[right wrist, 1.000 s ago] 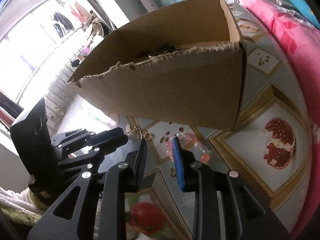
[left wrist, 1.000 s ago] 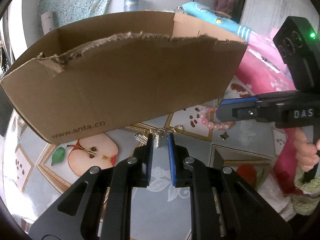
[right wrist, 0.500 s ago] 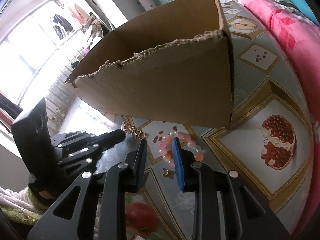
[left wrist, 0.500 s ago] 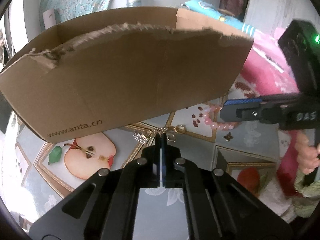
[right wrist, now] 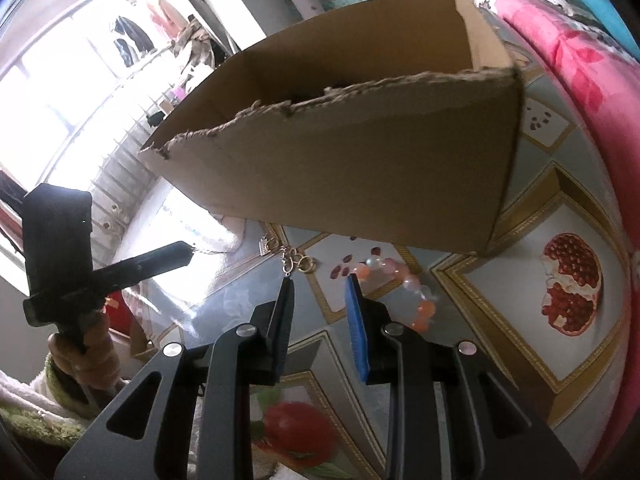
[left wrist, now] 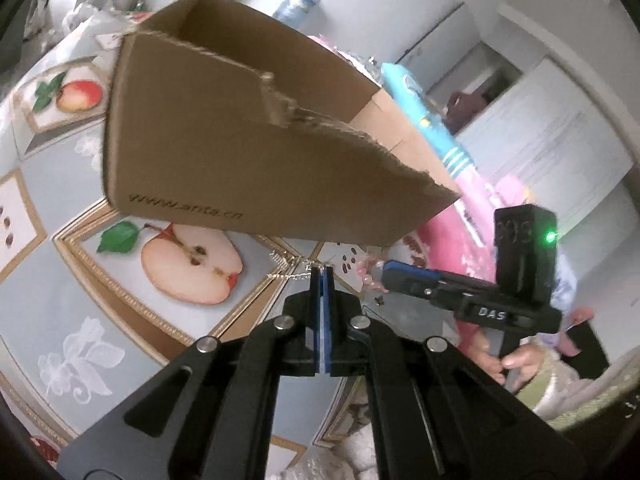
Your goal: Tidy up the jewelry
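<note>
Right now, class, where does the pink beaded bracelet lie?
In the right wrist view the pink beaded bracelet lies on the fruit-print tablecloth, just in front of the cardboard box, at the right gripper tips.

Cardboard box (left wrist: 224, 152): "www.anta.cn", blurred, likely. Right tool (left wrist: 382, 276): "DAS".

A plain brown cardboard box (right wrist: 360, 168) sits on a pale blue tabletop (left wrist: 52, 280) printed with gold-framed apples and pomegranates. Beside it lie a pink-and-orange bead bracelet (right wrist: 404, 280) and a gold chain (right wrist: 294, 258). Black tongs (right wrist: 318, 284) have blue pads.
</note>
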The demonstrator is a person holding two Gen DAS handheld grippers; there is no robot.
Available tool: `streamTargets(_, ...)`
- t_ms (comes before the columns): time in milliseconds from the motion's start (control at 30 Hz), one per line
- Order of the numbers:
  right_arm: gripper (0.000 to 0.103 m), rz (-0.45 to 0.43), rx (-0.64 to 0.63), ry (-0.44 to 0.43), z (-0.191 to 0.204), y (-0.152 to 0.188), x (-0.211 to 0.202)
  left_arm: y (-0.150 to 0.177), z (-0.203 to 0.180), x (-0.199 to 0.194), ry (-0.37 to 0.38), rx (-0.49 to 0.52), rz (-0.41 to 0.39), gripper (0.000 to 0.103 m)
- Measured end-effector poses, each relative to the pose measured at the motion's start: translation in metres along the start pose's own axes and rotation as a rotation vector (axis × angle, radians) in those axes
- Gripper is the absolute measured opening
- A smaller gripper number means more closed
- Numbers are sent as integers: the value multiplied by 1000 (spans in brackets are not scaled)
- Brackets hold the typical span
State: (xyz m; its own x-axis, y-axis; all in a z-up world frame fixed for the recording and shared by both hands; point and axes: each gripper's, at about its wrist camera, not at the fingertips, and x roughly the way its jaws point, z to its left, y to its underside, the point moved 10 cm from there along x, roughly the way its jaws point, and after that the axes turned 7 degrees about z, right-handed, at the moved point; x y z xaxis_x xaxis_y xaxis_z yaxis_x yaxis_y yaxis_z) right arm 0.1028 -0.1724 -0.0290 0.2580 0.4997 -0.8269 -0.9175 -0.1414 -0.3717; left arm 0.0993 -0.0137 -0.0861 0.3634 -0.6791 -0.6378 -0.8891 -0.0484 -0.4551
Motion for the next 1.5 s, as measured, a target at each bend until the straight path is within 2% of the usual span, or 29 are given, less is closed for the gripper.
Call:
streamTargets(100,26,14,-5,-2,4,-4,5,5,16,0,-15,-56,13,0)
streamTargets(167,26,16,-25,1,10,-7,6,6,18,-8,-19,-47,-5,0)
streamTargets(300,26,31,-57,18,15,-10,14,15,34,-5,-146,-12,31,0)
streamTargets(400,26,49,-75,15,23,-13,23,18,44,-9,-142,-39,29,0)
streamTargets(533,27,63,-147,31,41,-17,36,18,43,-16,-177,-7,4,0)
streamTargets(567,30,69,-163,34,45,-17,40,18,43,-17,-182,-1,3,0)
streamTargets(767,31,74,-263,102,59,-27,58,18,47,-16,-224,19,6,0)
streamTargets(933,31,73,-289,86,71,-34,63,17,43,-8,-238,33,7,0)
streamTargets(1167,32,90,-283,89,66,-36,70,22,48,-12,-254,38,0,0)
streamTargets(1367,32,76,-277,170,45,-35,58,22,49,-15,-259,38,-4,0)
streamTargets(1500,32,80,-269,183,39,-36,54,22,49,-15,-260,38,-4,0)
